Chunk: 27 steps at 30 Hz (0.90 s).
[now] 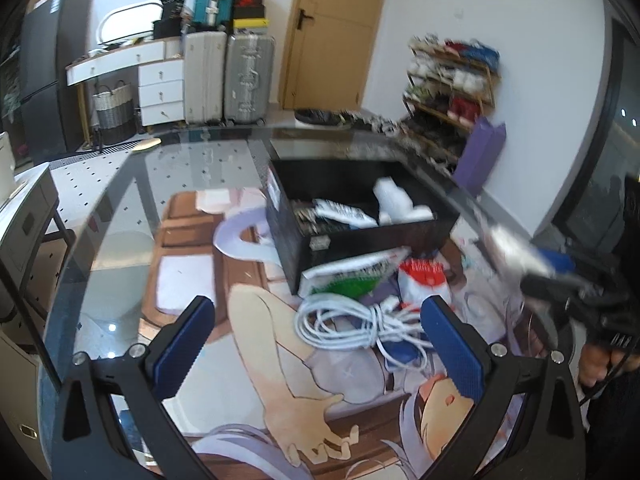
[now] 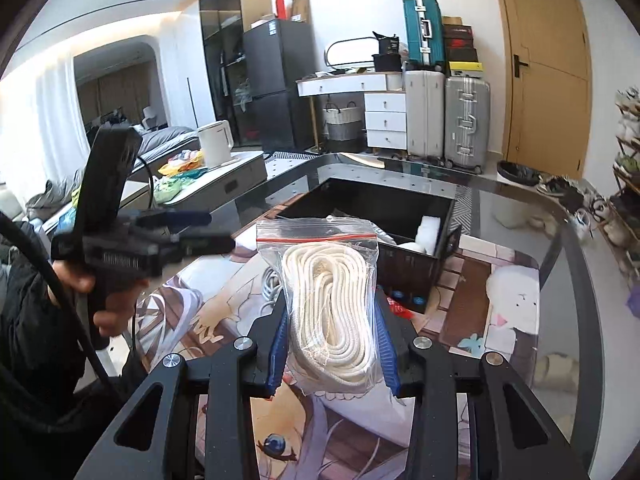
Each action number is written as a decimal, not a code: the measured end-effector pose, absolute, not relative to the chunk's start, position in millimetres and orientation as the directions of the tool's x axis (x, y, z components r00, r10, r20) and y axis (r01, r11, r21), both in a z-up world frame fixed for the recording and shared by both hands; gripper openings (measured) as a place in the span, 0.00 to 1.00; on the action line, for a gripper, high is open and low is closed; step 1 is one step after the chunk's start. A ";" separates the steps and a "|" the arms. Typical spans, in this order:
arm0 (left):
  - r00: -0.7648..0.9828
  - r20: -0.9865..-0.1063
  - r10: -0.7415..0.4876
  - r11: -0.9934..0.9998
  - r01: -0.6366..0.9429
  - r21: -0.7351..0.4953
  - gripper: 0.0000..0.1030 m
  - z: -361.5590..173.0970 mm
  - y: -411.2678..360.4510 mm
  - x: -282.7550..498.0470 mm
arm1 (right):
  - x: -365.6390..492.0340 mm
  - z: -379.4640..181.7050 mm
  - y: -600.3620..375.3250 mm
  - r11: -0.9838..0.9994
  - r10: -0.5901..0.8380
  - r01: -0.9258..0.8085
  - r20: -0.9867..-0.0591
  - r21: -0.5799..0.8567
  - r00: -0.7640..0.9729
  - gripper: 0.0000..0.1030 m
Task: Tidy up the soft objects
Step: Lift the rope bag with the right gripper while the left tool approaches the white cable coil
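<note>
My right gripper (image 2: 332,344) is shut on a clear zip bag of coiled white rope (image 2: 328,300), held above the printed mat in front of the black storage box (image 2: 404,264). From the left wrist view that gripper (image 1: 560,280) shows blurred at the right edge, its bag (image 1: 516,248) smeared by motion. My left gripper (image 1: 316,344) stands open over the mat, a coil of white cable (image 1: 344,320) lying between and beyond its fingers without touching them. The black box (image 1: 320,240) holds white soft items (image 1: 396,200) and a striped packet.
A green-and-white packet (image 1: 344,276) and a red-and-white bag (image 1: 424,280) lie against the box front. The glass table (image 1: 192,160) curves round the mat. A purple bag (image 1: 480,156) stands at the far right edge. A white plush (image 2: 516,300) sits right of the box.
</note>
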<state>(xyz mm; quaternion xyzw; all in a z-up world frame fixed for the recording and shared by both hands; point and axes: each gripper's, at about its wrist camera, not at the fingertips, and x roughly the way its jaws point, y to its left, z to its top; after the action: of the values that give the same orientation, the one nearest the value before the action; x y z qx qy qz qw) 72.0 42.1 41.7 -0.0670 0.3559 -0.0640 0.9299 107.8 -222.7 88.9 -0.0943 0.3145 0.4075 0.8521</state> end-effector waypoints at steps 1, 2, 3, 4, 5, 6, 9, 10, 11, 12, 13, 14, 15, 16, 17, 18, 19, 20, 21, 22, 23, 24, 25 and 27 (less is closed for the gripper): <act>0.721 -0.671 -0.175 0.983 0.090 -0.160 1.00 37.6 36.5 73.7 | 109.2 88.9 -224.4 0.651 0.635 -0.753 -0.613 0.098 0.470 0.37; 0.708 -0.682 -0.185 0.982 0.109 -0.154 1.00 35.2 32.2 74.3 | 110.4 89.4 -226.1 0.651 0.636 -0.753 -0.613 0.099 0.469 0.37; 0.700 -0.688 -0.191 0.981 0.122 -0.149 1.00 33.9 28.6 73.9 | 110.9 89.8 -226.6 0.652 0.636 -0.752 -0.612 0.100 0.470 0.37; 0.688 -0.698 -0.199 0.980 0.142 -0.139 1.00 31.2 23.4 73.9 | 111.4 89.4 -225.6 0.653 0.635 -0.750 -0.613 0.101 0.470 0.37; 0.680 -0.705 -0.200 0.980 0.155 -0.128 1.00 29.2 19.2 73.4 | 112.0 89.3 -225.4 0.654 0.636 -0.749 -0.613 0.106 0.468 0.37; 0.674 -0.712 -0.199 0.979 0.165 -0.118 1.00 27.3 15.2 73.2 | 111.8 87.7 -224.0 0.654 0.636 -0.749 -0.614 0.108 0.467 0.37; 0.654 -0.728 -0.204 0.977 0.186 -0.107 1.00 21.5 7.1 73.7 | 113.3 86.5 -222.9 0.654 0.635 -0.749 -0.618 0.109 0.464 0.37; 0.645 -0.734 -0.211 0.975 0.187 -0.116 1.00 19.0 5.3 74.9 | 112.9 85.6 -221.8 0.654 0.634 -0.749 -0.618 0.109 0.464 0.37; 0.639 -0.737 -0.222 0.974 0.188 -0.130 1.00 17.5 4.9 75.8 | 113.0 85.4 -221.4 0.653 0.634 -0.749 -0.619 0.109 0.464 0.37; 0.633 -0.738 -0.234 0.971 0.188 -0.147 1.00 16.3 5.2 77.0 | 113.2 85.5 -221.3 0.652 0.635 -0.751 -0.619 0.109 0.462 0.37; 0.630 -0.739 -0.238 0.971 0.179 -0.160 1.00 15.6 6.2 78.3 | 113.2 85.6 -221.7 0.651 0.636 -0.751 -0.619 0.109 0.462 0.37; 0.632 -0.738 -0.237 0.971 0.169 -0.168 1.00 15.0 7.4 78.9 | 111.9 86.2 -221.6 0.651 0.636 -0.751 -0.618 0.109 0.462 0.37; 0.633 -0.736 -0.240 0.971 0.163 -0.176 1.00 14.8 8.5 79.8 | 111.8 86.1 -221.6 0.651 0.636 -0.751 -0.618 0.110 0.462 0.37; 0.635 -0.734 -0.243 0.970 0.155 -0.187 1.00 15.0 10.0 80.9 | 111.8 86.7 -222.0 0.652 0.637 -0.750 -0.617 0.112 0.462 0.37; 0.635 -0.733 -0.245 0.969 0.152 -0.193 1.00 15.1 10.7 82.2 | 112.1 86.9 -222.3 0.653 0.637 -0.749 -0.617 0.114 0.462 0.37; 0.633 -0.732 -0.253 0.967 0.150 -0.205 1.00 15.2 11.1 83.9 | 112.3 86.9 -222.7 0.654 0.637 -0.748 -0.617 0.114 0.463 0.37; 0.629 -0.733 -0.260 0.965 0.151 -0.213 1.00 14.7 11.5 85.3 | 112.4 86.7 -222.7 0.654 0.636 -0.748 -0.618 0.114 0.462 0.37; 0.627 -0.734 -0.261 0.965 0.147 -0.217 1.00 14.2 11.2 87.2 | 112.5 86.4 -222.7 0.655 0.634 -0.747 -0.619 0.112 0.463 0.37; 0.624 -0.736 -0.263 0.964 0.146 -0.221 1.00 13.7 9.8 88.7 | 113.1 86.2 -222.9 0.656 0.633 -0.747 -0.620 0.111 0.464 0.37; 0.621 -0.737 -0.266 0.963 0.148 -0.223 1.00 13.8 8.9 90.1 | 113.4 86.3 -223.0 0.656 0.633 -0.747 -0.620 0.112 0.463 0.37; 0.618 -0.738 -0.271 0.962 0.150 -0.227 1.00 13.9 7.2 91.2 | 113.1 86.3 -223.2 0.656 0.634 -0.746 -0.619 0.113 0.463 0.37; 0.615 -0.738 -0.278 0.960 0.157 -0.231 1.00 14.0 5.1 92.2 | 112.8 86.0 -223.2 0.655 0.635 -0.747 -0.618 0.114 0.463 0.37; 0.613 -0.738 -0.281 0.960 0.164 -0.229 1.00 14.0 3.1 93.2 | 112.9 86.1 -223.3 0.656 0.634 -0.746 -0.619 0.113 0.464 0.37; 0.609 -0.744 -0.275 0.961 0.168 -0.218 1.00 13.2 -0.6 95.8 | 113.1 86.1 -223.3 0.655 0.635 -0.747 -0.619 0.114 0.463 0.37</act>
<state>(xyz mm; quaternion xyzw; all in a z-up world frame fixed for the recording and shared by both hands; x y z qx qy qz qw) 95.8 -0.6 13.2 -0.0630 0.4244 -0.1239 0.8947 113.1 -223.3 86.1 -0.0870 0.3224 0.4059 0.8507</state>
